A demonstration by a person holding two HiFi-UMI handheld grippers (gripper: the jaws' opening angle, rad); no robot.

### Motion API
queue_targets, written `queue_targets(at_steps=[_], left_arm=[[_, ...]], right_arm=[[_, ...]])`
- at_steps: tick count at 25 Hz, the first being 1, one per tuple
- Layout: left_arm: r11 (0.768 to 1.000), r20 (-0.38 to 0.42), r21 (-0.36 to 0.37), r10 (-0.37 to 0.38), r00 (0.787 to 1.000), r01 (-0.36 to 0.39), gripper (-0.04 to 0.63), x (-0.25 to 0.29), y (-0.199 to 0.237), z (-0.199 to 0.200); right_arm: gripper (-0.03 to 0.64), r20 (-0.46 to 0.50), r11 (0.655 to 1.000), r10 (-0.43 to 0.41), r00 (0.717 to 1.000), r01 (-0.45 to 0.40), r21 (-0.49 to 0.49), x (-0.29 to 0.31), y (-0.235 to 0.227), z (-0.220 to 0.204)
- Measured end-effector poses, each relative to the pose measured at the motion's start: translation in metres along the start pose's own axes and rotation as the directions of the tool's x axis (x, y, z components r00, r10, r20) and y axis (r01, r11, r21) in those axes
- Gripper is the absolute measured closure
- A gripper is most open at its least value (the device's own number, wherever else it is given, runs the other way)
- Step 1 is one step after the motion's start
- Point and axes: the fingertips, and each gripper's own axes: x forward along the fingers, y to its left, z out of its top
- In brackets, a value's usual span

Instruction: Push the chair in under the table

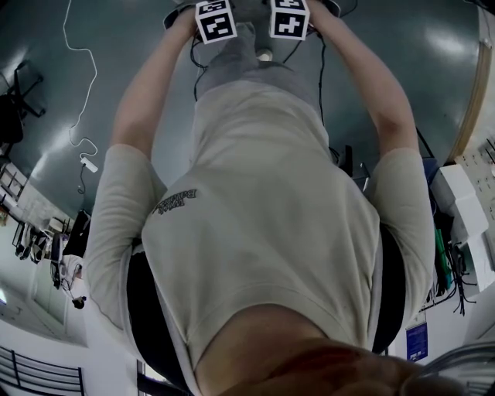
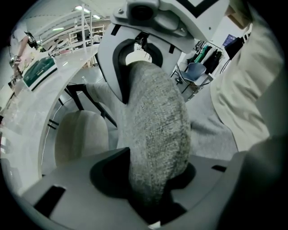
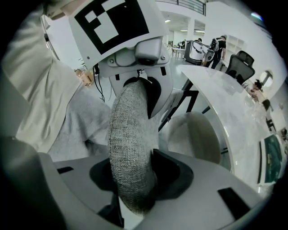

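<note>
The chair's backrest [image 2: 157,130] is a thick grey woven pad, and its top edge runs between both grippers. My left gripper [image 2: 153,188] is shut on that edge. The right gripper [image 2: 139,58] clamps the same edge further along it. In the right gripper view my right gripper [image 3: 135,188] is shut on the backrest [image 3: 130,148], with the left gripper [image 3: 137,85] beyond. The chair's cream seat [image 3: 193,132] lies below, beside the curved white table [image 3: 234,112]. In the head view only the marker cubes [image 1: 216,21] show above the person's torso.
Black table legs [image 2: 78,96] stand by the cream seat [image 2: 81,139] under the white table [image 2: 27,117]. A green-and-white box [image 2: 39,71] lies on the tabletop. The person's grey trousers [image 3: 83,123] are close behind the backrest. Office chairs [image 3: 238,65] stand further off.
</note>
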Motion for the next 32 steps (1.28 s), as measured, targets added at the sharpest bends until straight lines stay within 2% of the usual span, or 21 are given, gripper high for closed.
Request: queue_targets(at_steps=[6, 10, 19, 25, 32], left_arm=[[1.0, -0.019, -0.006, 0.011, 1.0, -0.011, 0.414, -0.001, 0.032, -0.007], [1.0, -0.005, -0.011, 0.013, 1.0, -0.013, 0.414, -0.007, 0.058, -0.008], [1.0, -0.004, -0.019, -0.011, 1.0, 0.011, 0.413, -0.014, 0.106, -0.009], [1.0, -0.009, -0.01, -0.023, 1.0, 0.023, 0.413, -0.021, 0.131, -0.006], [0.999, -0.011, -0.015, -0.048, 0.999, 0.048, 0.411, -0.024, 0.144, -0.012]], right_arm=[[0.437, -0.013, 1.0, 0.021, 1.0, -0.021, 0.011, 0.004, -0.03, 0.0], [0.43, -0.007, 1.0, 0.029, 1.0, -0.029, 0.011, 0.003, -0.058, 0.002], [0.422, 0.002, 1.0, 0.029, 1.0, -0.029, 0.01, 0.001, -0.109, 0.002], [0.422, 0.003, 0.999, 0.038, 0.999, -0.038, 0.015, -0.005, -0.135, 0.001], [0.414, -0.008, 0.996, 0.092, 0.996, -0.092, 0.009, -0.003, -0.148, 0.004]])
